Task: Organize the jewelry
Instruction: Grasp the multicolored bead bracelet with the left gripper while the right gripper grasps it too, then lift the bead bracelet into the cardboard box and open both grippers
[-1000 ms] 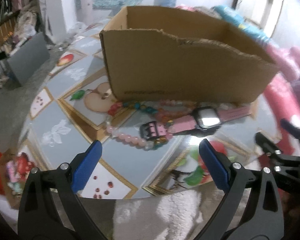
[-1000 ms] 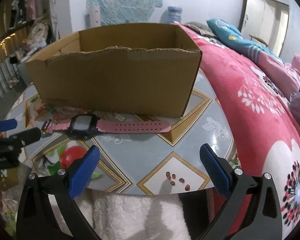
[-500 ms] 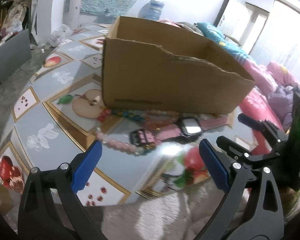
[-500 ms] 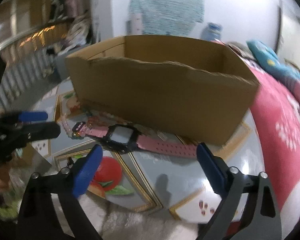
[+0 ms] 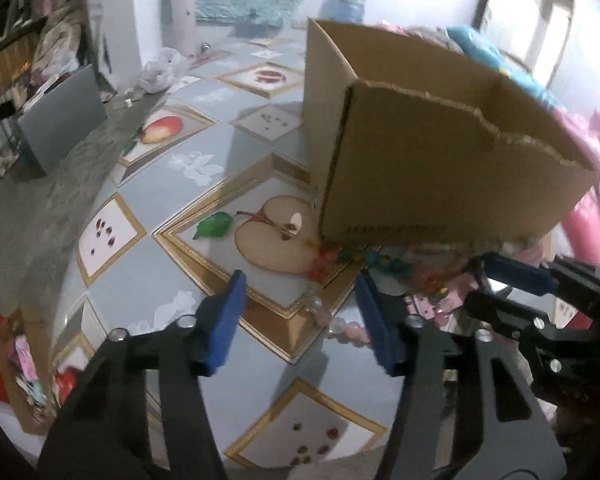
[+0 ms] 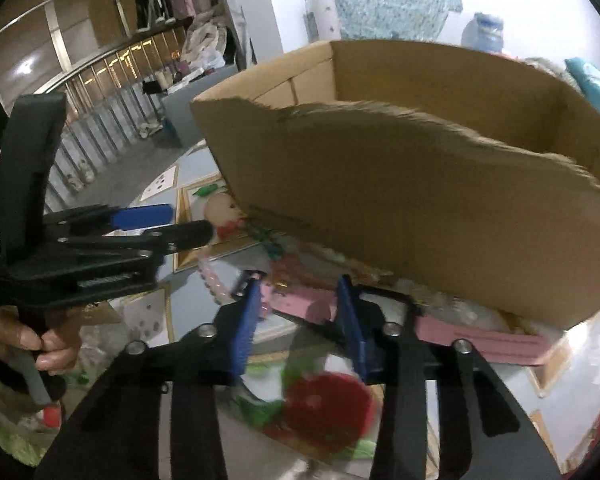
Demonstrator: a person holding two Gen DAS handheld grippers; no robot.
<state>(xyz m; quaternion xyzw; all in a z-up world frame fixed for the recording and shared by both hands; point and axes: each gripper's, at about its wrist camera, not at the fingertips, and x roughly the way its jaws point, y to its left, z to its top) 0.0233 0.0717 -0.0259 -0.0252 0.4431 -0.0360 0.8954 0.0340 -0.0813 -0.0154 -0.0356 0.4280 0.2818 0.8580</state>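
Cardboard box [image 5: 440, 168] stands on fruit-patterned table [image 5: 148, 200]; bead bracelets [image 5: 340, 258] and pink watch [image 6: 480, 336] lie against its near wall. Right gripper [image 6: 298, 316] is low over the watch strap, jaws parted, nothing clamped. Left gripper [image 5: 300, 316] hovers beside it, jaws apart, empty.

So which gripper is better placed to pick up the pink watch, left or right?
Right, probably. The right gripper is open with its blue pads on either side of the pink watch strap, in front of the cardboard box. The left gripper is open over bare table, beside the beads.
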